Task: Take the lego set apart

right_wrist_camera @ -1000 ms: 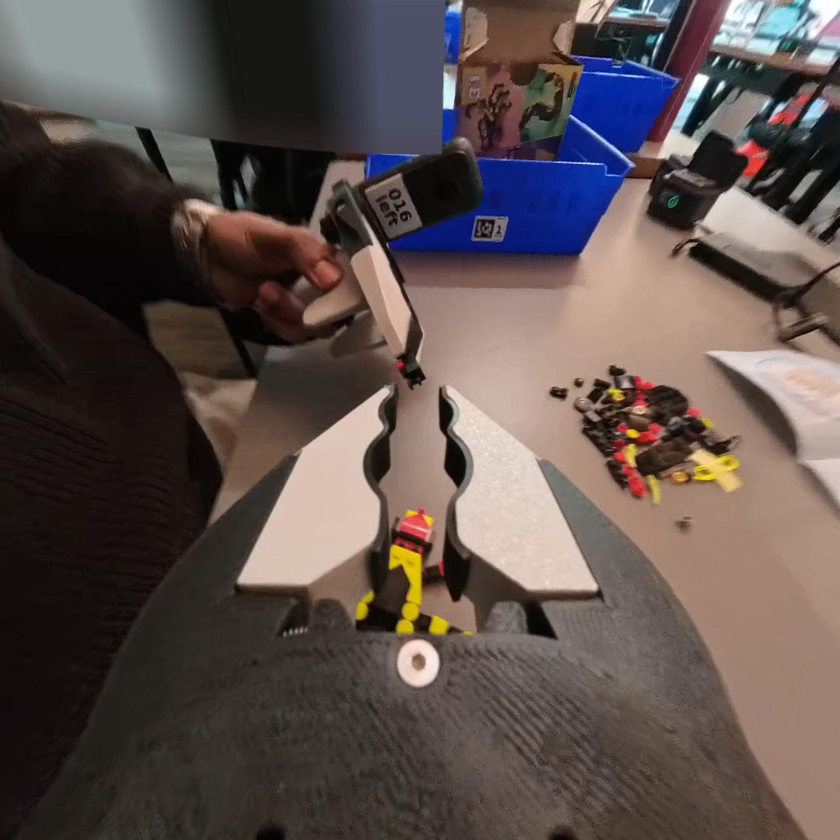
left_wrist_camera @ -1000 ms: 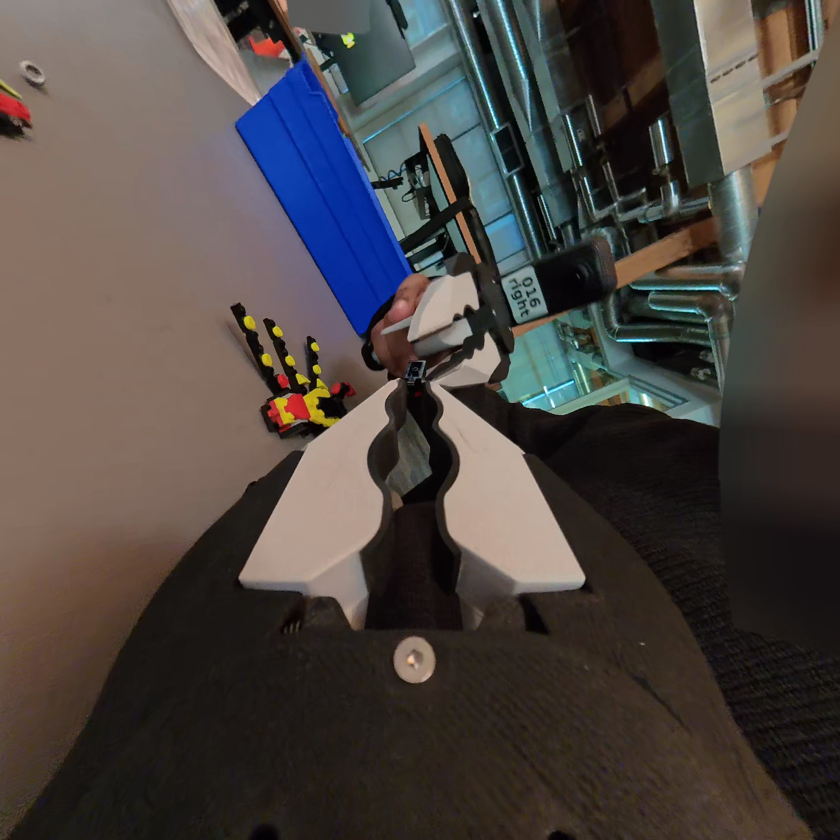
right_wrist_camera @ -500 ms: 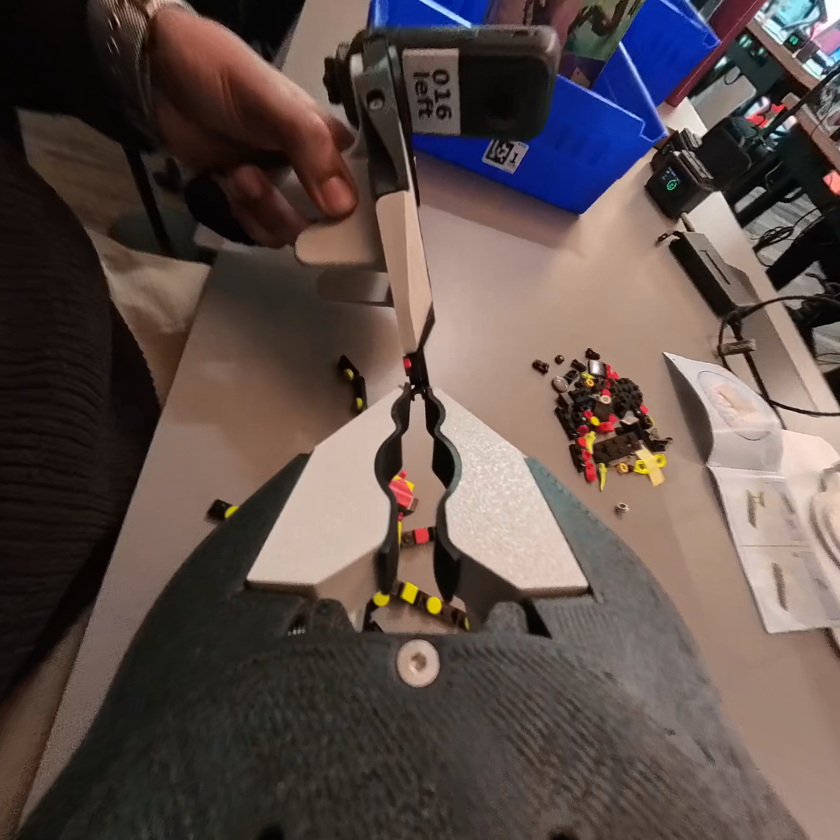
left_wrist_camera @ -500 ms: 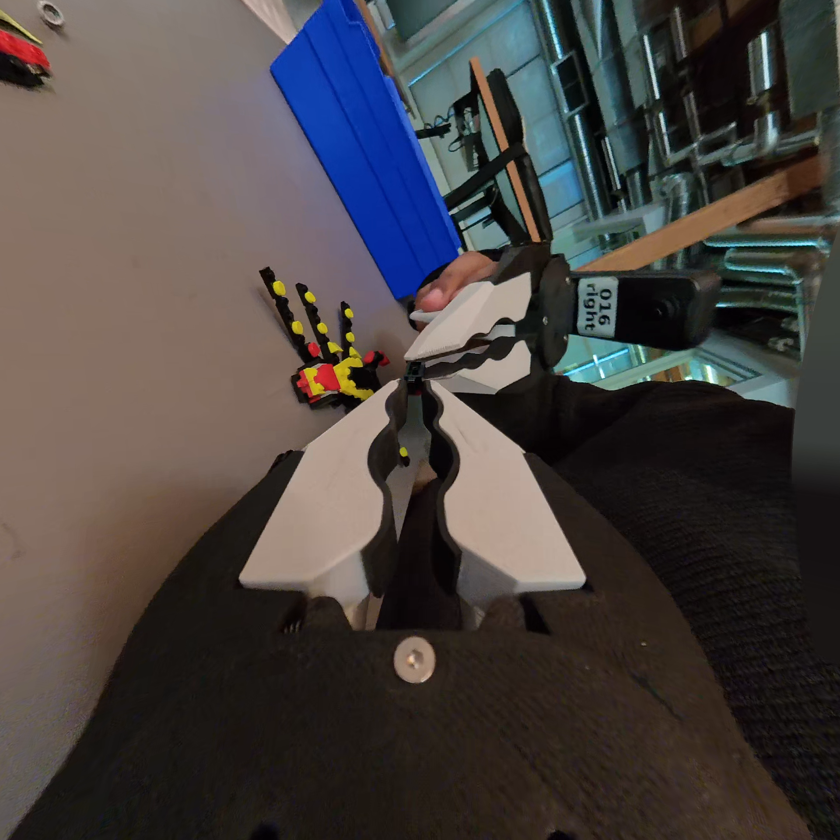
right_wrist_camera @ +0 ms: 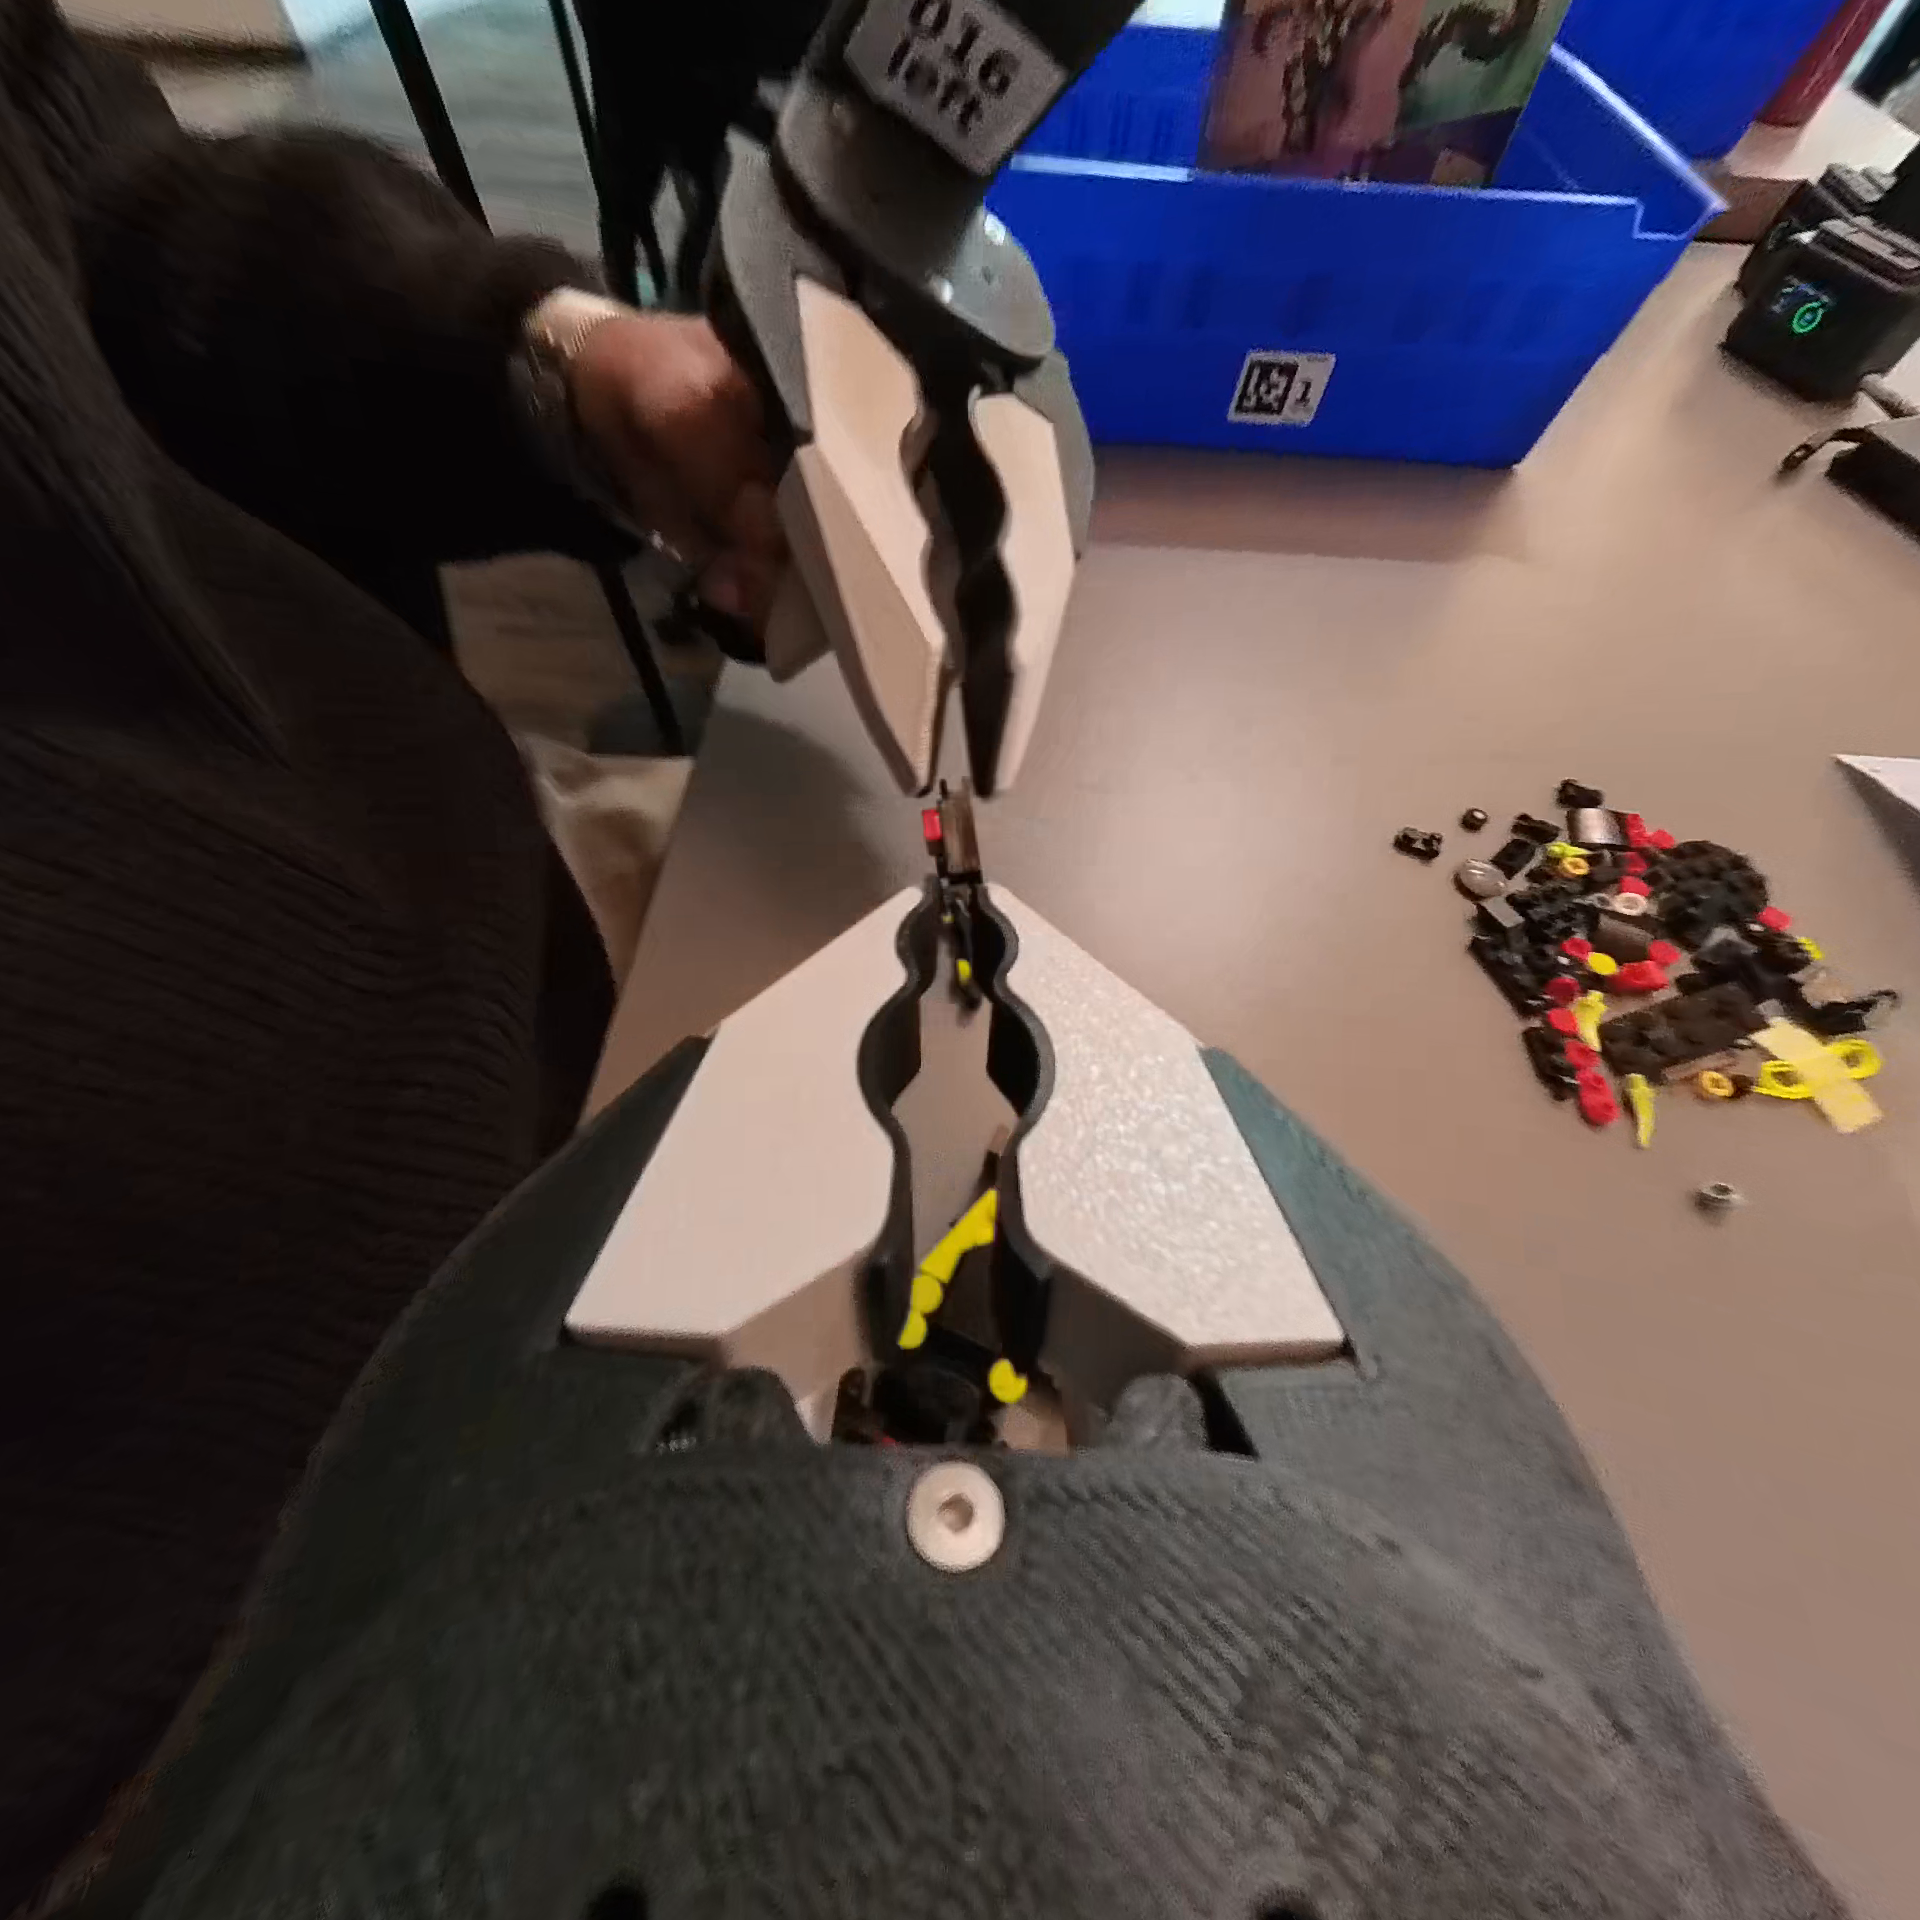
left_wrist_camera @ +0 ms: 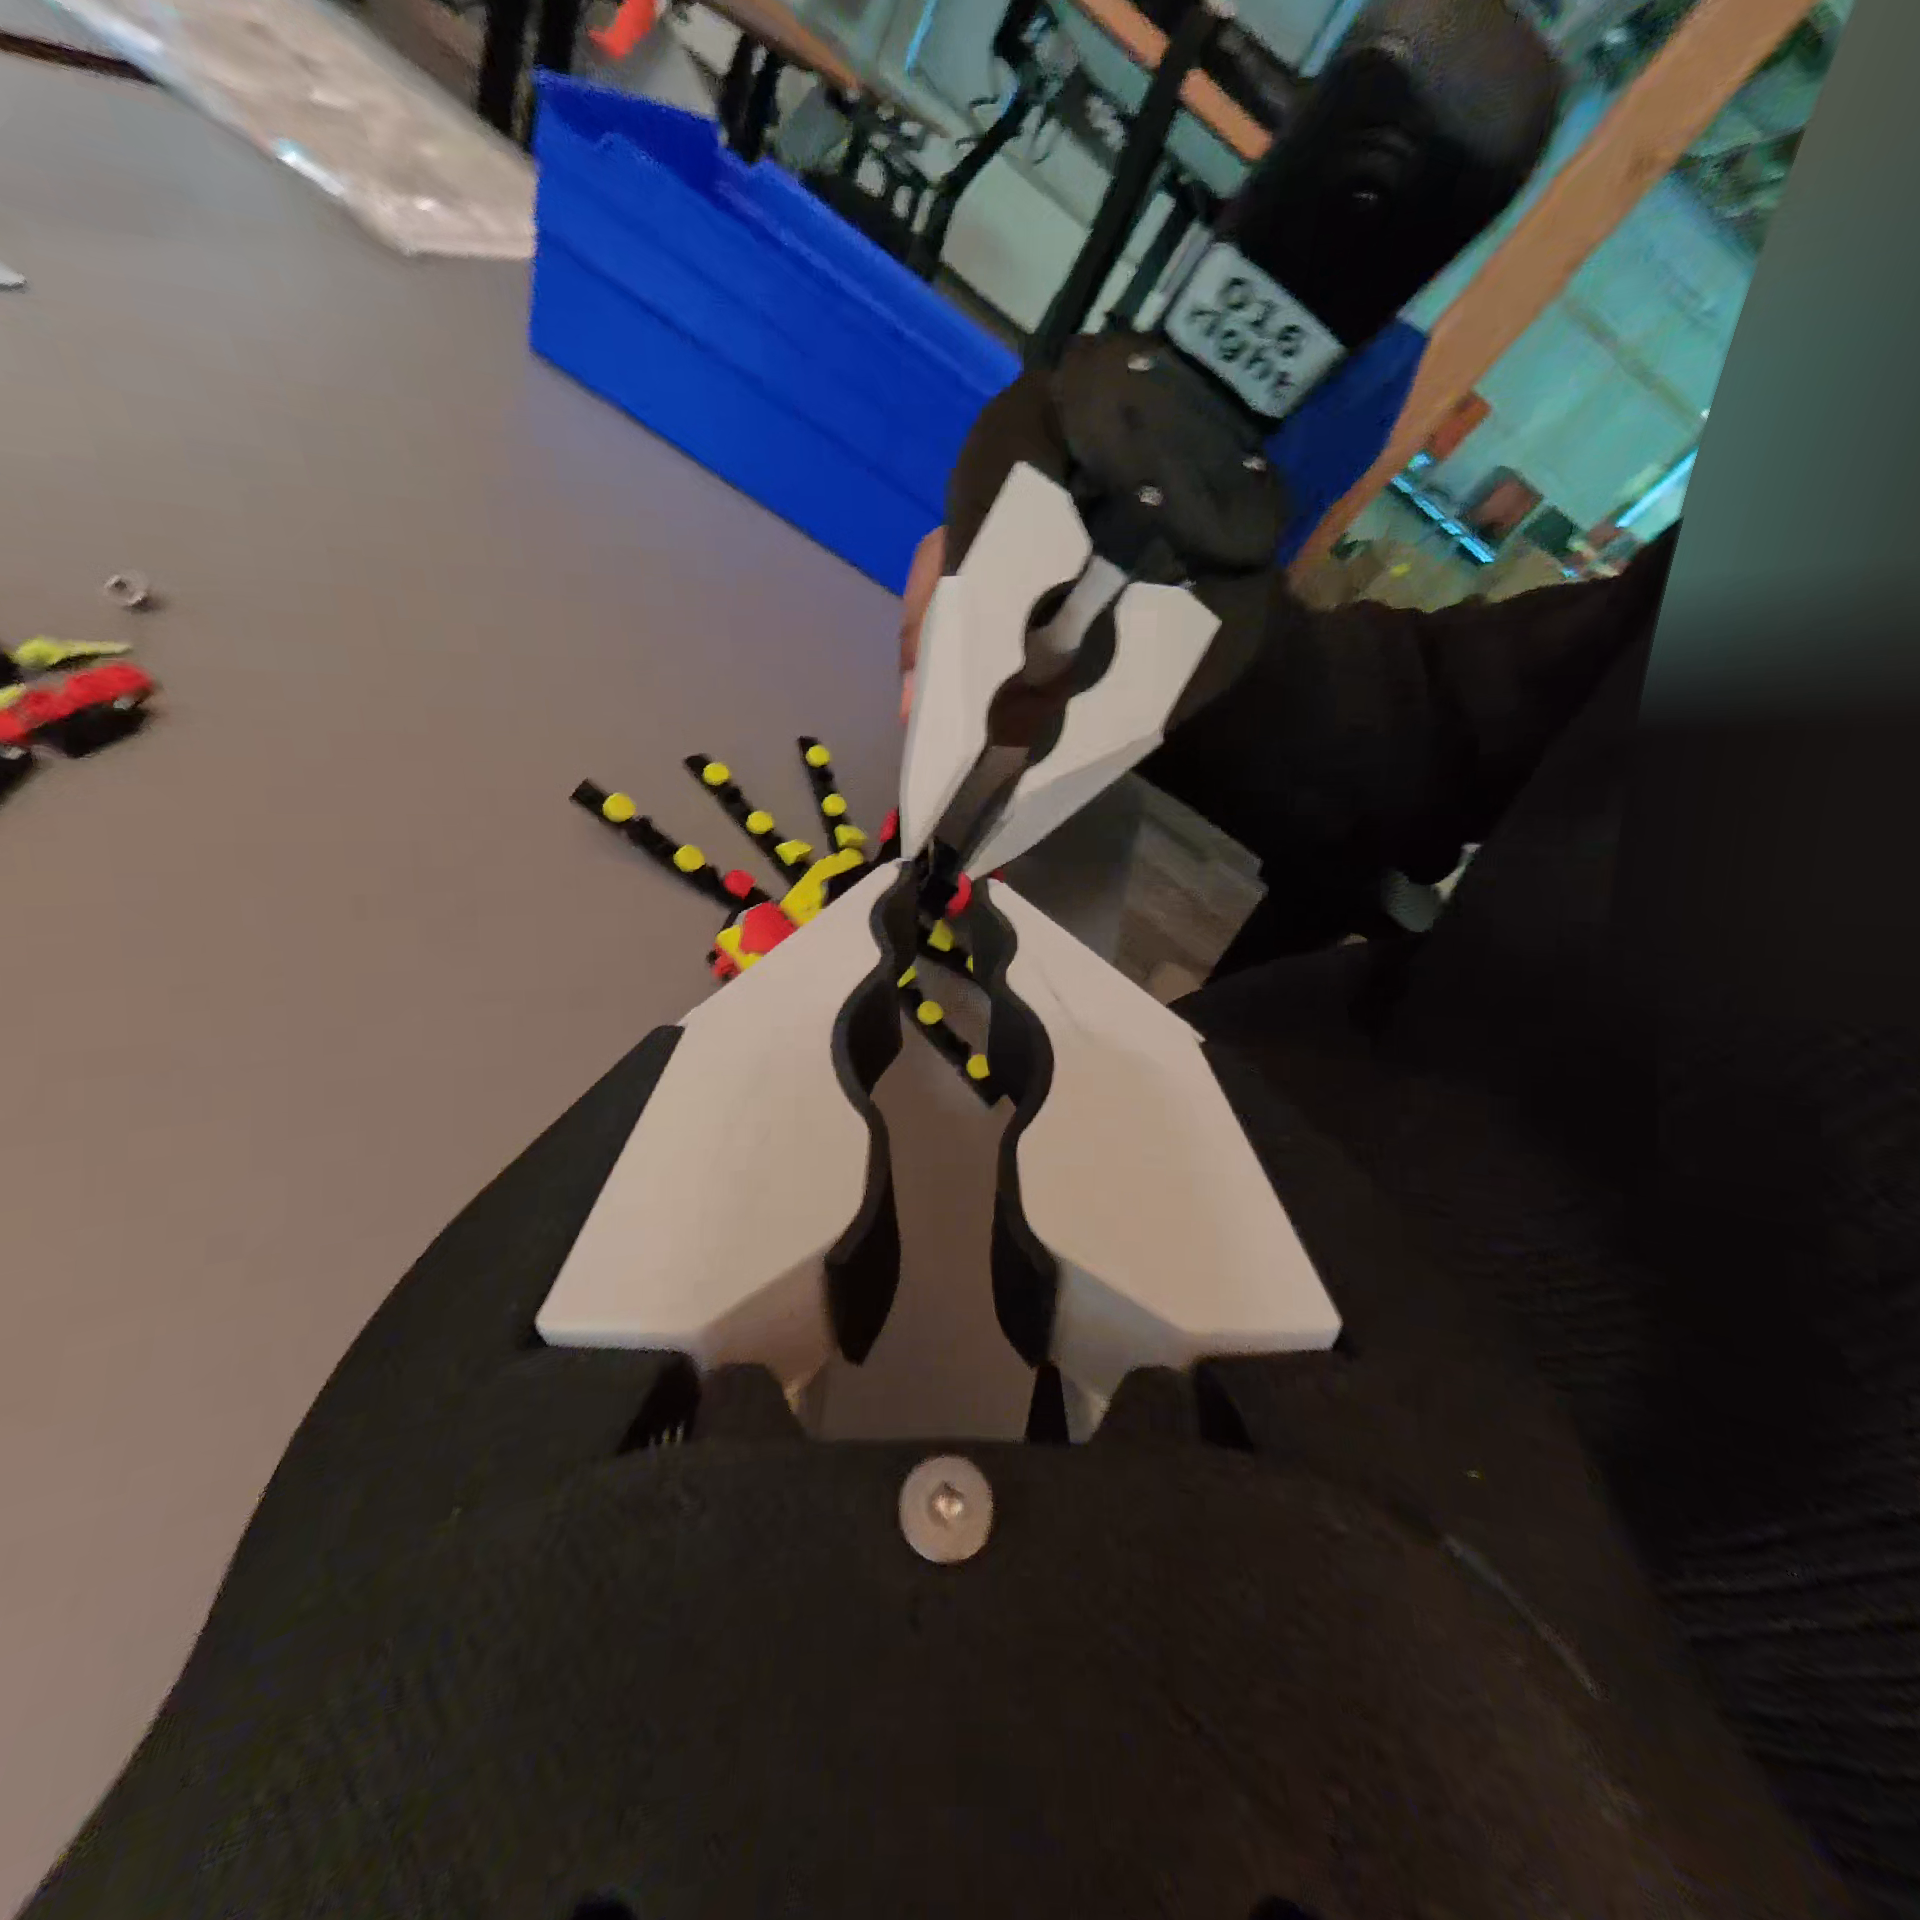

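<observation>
We held the left tongs [left_wrist_camera: 928,883] nearly shut, their tips pinched on one end of a small black-and-red lego piece [right_wrist_camera: 951,844], and the right tongs [right_wrist_camera: 956,896] nearly shut as well, pinched on its other end, so the two pairs met tip to tip with the piece bridging the short gap between them. In our judgement we gripped it from opposite ends, raised off the counter [right_wrist_camera: 1299,748], because a part this small gives only two purchase points, and pulling or twisting one against the other is what should split it. The piece hung just above the rest of the lego set [left_wrist_camera: 769,894], the black, yellow and red model with its splayed studded legs, which lay on the counter directly under the tongs' tips; we read that closeness as keeping the work where the next part comes from. In the right wrist view some of the set also showed between the right tongs' own fingers, low near their base. Farther from the set lay the heap of loose parts [right_wrist_camera: 1662,987], presumably where freed bits were dropped so they stayed out of the way. Beyond the set, at the counter's far side, stood the blue bin [right_wrist_camera: 1351,301].
</observation>
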`<state>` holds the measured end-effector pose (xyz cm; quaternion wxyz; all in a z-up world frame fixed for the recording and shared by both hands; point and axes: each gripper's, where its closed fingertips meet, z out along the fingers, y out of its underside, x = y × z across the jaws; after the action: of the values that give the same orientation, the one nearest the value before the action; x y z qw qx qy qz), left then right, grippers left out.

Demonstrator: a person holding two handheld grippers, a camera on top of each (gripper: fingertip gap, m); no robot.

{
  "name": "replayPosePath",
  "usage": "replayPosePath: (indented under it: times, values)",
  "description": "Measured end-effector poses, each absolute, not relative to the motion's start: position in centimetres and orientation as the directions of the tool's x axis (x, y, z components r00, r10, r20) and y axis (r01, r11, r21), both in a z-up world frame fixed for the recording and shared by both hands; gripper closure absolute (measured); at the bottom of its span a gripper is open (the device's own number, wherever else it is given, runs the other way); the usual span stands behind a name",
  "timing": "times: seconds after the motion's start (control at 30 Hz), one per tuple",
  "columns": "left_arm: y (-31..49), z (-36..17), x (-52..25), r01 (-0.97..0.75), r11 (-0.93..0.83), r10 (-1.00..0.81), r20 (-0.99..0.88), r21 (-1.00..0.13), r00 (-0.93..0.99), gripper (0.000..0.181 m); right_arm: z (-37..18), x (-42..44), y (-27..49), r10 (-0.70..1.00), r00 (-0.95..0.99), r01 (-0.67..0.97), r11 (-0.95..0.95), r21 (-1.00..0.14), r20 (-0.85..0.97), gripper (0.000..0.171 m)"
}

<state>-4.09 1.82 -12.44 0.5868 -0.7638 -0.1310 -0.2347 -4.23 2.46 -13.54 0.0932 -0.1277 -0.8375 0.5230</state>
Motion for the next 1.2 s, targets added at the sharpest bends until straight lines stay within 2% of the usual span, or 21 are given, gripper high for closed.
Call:
replayPosePath:
  times: [0.2, 0.47, 1.2]
  values:
    - [1.6, -10.5, -3.9, 0.469, -0.196, -0.128, 0.497, -0.861, 0.858, 0.178, -11.5, -3.8, 2.6, 0.277, -0.954, 0.198, 0.277, -0.940, -0.119, 0.167]
    - [1.7, -10.7, -3.6, 0.462, -0.208, -0.135, 0.493, -0.862, 0.859, 0.177, -11.5, -3.5, 2.3, 0.264, -0.953, 0.223, 0.266, -0.938, -0.152, 0.167]
    - [1.8, -11.5, -3.3, 0.418, -0.272, -0.102, 0.458, -0.867, 0.883, 0.178, -12.0, -2.6, 2.3, 0.235, -0.969, 0.144, 0.322, -0.936, -0.068, 0.167]
